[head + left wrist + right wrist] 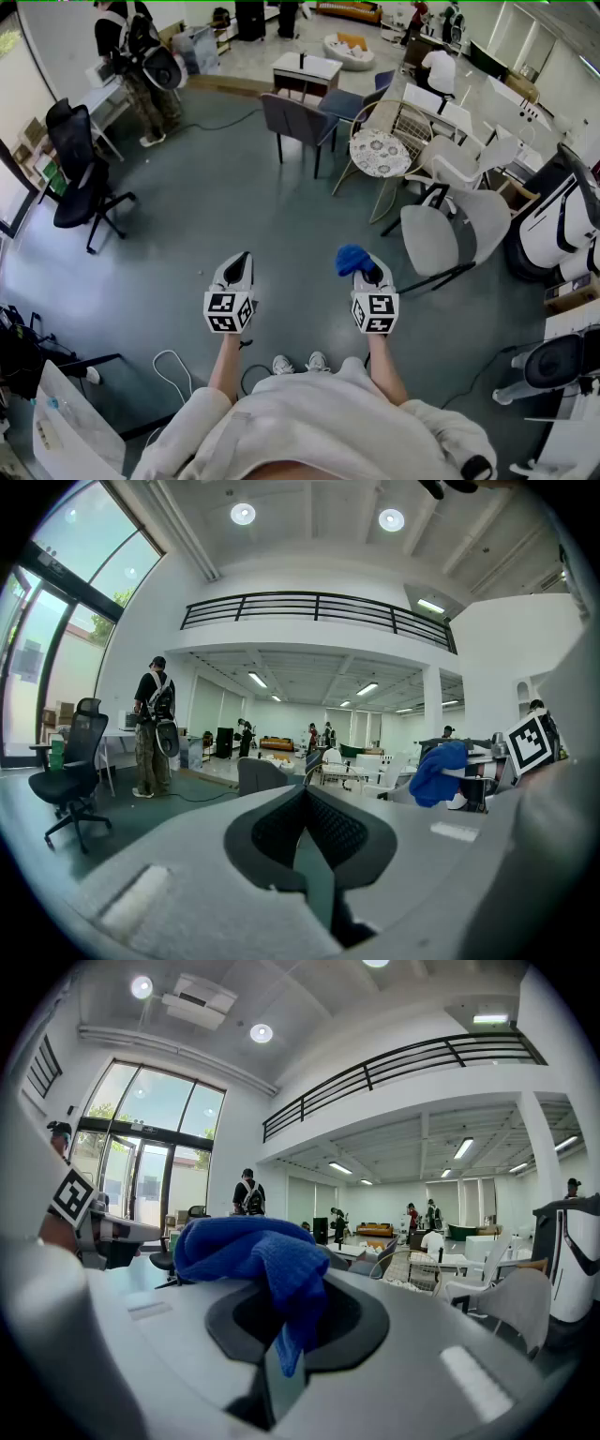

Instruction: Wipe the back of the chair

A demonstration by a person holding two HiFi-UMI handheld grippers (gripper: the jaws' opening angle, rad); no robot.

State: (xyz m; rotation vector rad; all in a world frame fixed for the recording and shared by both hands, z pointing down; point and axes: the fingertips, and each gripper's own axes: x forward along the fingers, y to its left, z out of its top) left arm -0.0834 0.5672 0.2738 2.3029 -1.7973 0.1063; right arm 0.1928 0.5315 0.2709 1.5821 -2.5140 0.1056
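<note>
**Reach to the right comes first**

We stand on the open grey floor of a big hall, with furniture ringed around us and nothing within touching range. Three chairs could be meant: a black office chair well off to the left, a dark grey chair far ahead, and a pale shell chair ahead and to the right. The task names none of them. We judge the pale one the likely target, since it is nearest. In the right gripper view it shows low at the right edge with its curved shell upright. We cannot tell which face of the back is turned to us.

Both tools are held level before us, side by side and apart. The left gripper has its jaws pressed together with nothing between them. The right gripper is pinched on a blue cloth, which bunches over the jaw tips and hangs down a little in front.

So the right gripper is the nearer one, and the chair lies forward and outward of it, well apart. We reckon the next move is a step and a swing to the right, bringing the cloth flat against the back. The free left gripper could steady the chair, which looks light enough to slide on this smooth floor.
</note>
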